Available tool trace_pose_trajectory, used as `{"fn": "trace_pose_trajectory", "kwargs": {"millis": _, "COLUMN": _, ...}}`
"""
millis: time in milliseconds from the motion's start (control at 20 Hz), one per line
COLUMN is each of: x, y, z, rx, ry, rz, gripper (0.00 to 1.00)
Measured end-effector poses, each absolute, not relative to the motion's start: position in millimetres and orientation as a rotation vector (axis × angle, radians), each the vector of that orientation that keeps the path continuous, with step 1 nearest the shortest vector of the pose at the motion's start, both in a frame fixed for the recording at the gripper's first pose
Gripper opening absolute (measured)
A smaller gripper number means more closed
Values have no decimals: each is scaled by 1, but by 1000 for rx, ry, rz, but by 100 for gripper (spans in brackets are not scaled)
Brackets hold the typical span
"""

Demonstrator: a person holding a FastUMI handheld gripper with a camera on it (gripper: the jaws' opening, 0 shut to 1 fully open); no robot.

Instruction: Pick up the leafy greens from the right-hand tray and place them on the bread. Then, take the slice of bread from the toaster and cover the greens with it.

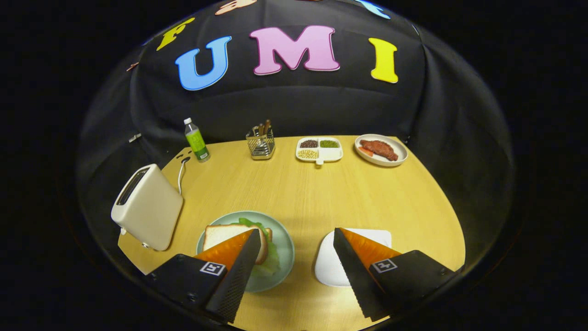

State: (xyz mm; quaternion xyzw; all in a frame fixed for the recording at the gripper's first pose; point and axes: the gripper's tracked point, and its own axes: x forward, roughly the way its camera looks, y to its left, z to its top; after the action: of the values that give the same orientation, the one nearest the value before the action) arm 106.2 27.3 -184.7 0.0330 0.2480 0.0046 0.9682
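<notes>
Gripper view: we take the green plate (285, 248) as our landmark throughout.
Gripper: we see the gripper (294, 239) spread wide and holding nothing, its fingers above the near tabletop (294, 193); one finger overlaps the plate, the other overlaps the white tray (328, 266).
Bread and greens: on the plate a bread slice (225, 235) lies on top of leafy greens (273, 259), which stick out at its far and right edges.
White tray: just right of the plate, apart from it, bare where we can see it.
Toaster: a cream toaster (147, 207) stands left of the plate, at the tabletop's left edge, its cord running back.
Writing: we can read nothing on the green bottle (196, 140) label; each finger carries a small square marker.
Far row: well beyond the plate stand the bottle, a wire utensil holder (260, 142), a divided dish of beans (319, 149) and a plate of meat (381, 149).
Open room: the wide middle of the tabletop between plate and far row is free.
</notes>
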Motion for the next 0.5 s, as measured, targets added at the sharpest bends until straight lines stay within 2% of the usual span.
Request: {"fn": "trace_pose_trajectory", "kwargs": {"millis": 500, "x": 70, "y": -18, "z": -52, "rx": 24, "ry": 203, "rz": -76, "gripper": 99}}
